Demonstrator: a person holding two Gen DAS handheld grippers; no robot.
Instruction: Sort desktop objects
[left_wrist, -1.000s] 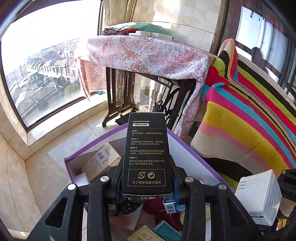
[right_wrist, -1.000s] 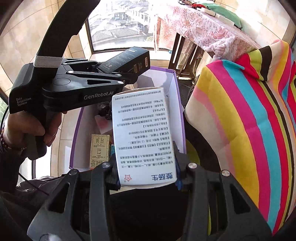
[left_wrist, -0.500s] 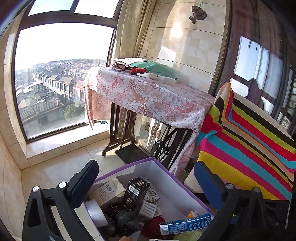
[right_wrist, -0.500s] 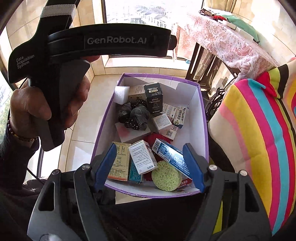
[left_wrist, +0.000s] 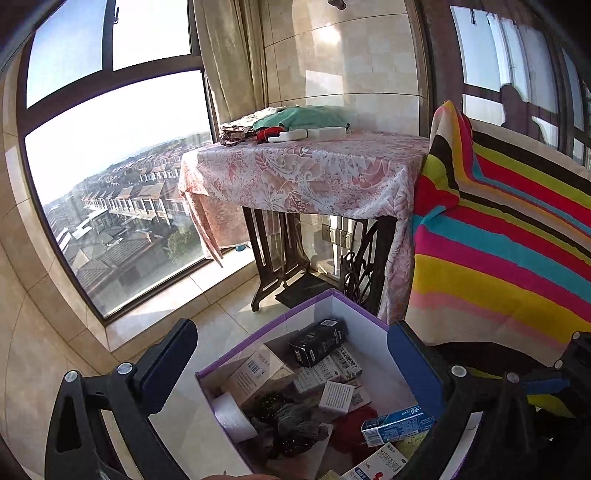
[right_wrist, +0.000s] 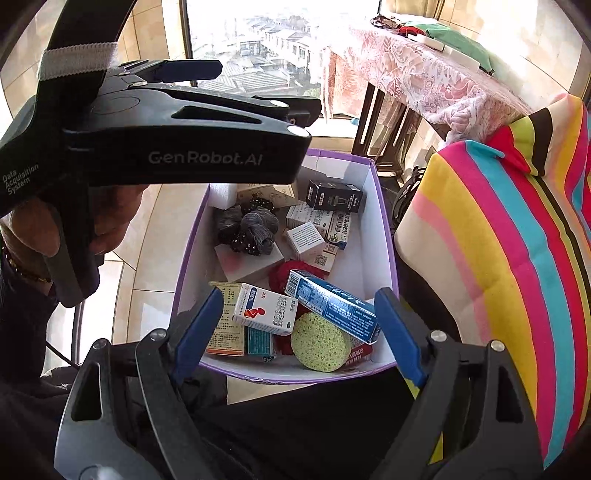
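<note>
Setting: sunlit tiled corner by a big window (left_wrist: 110, 192), with a cloth-draped table (left_wrist: 306, 173) behind and a striped cushion (right_wrist: 498, 266) on the right.
Left jaws: the left gripper (left_wrist: 291, 365) stands spread wide with nothing between its blue pads; it hangs above the far half of the box.
Right jaws: the right gripper (right_wrist: 299, 325) is opening, its pads clear of everything, nothing held; it points down over the near end of the box.
Task's thing: the purple-rimmed box (right_wrist: 384, 236) sits on the floor just beside the cushion, under both grippers.
Box, near end: a white and red carton (right_wrist: 266, 308) lies tilted on a yellowish carton (right_wrist: 225, 328); a blue toothpaste box (right_wrist: 332, 304) rests across a round green sponge (right_wrist: 319, 341).
Box, middle: grey knitted gloves (right_wrist: 251, 229), something red and knitted (right_wrist: 291, 273), small white cartons (right_wrist: 306, 238).
Box, far end: a black carton (right_wrist: 334, 195), a white foam roll (right_wrist: 223, 195).
Step, as I judge it: both loads look delivered; next is going back for more.
Risk one: the two grippers are close over one box, and the left one crosses above the right's view; lifting away together could knock them together.
Risk two: the near cartons are heaped loose and tilted, so a low pad could catch one and tip it over the rim.
</note>
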